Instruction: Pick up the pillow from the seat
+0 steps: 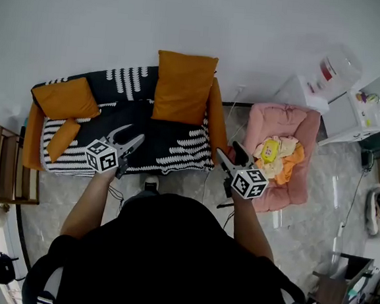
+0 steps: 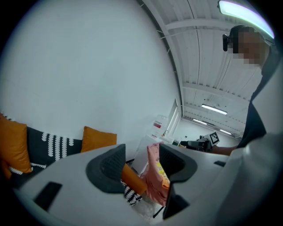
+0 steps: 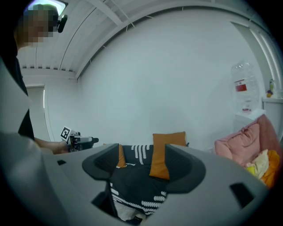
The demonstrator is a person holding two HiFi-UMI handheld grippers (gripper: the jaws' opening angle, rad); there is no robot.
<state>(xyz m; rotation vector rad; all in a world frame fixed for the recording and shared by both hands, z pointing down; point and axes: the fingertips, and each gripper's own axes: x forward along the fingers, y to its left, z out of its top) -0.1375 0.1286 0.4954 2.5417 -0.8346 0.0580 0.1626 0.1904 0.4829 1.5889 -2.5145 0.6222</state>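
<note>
An orange-framed sofa (image 1: 212,123) under a black-and-white throw holds three orange pillows: a large one (image 1: 184,88) upright against the back at the right, a medium one (image 1: 66,97) at the left end, and a small one (image 1: 62,139) lying on the seat's left. My left gripper (image 1: 130,136) hovers over the seat's front middle, open and empty. My right gripper (image 1: 228,150) hangs open by the sofa's right arm, holding nothing. In the left gripper view the gripper (image 2: 140,150) looks across a pillow (image 2: 98,138). The right gripper (image 3: 141,152) faces the large pillow (image 3: 170,138).
A pink cushioned seat (image 1: 282,116) with yellow and orange cloth stands right of the sofa. Behind it is a water dispenser (image 1: 329,74). A wooden shelf (image 1: 4,165) stands left of the sofa. The person stands on marble floor (image 1: 301,237) in front.
</note>
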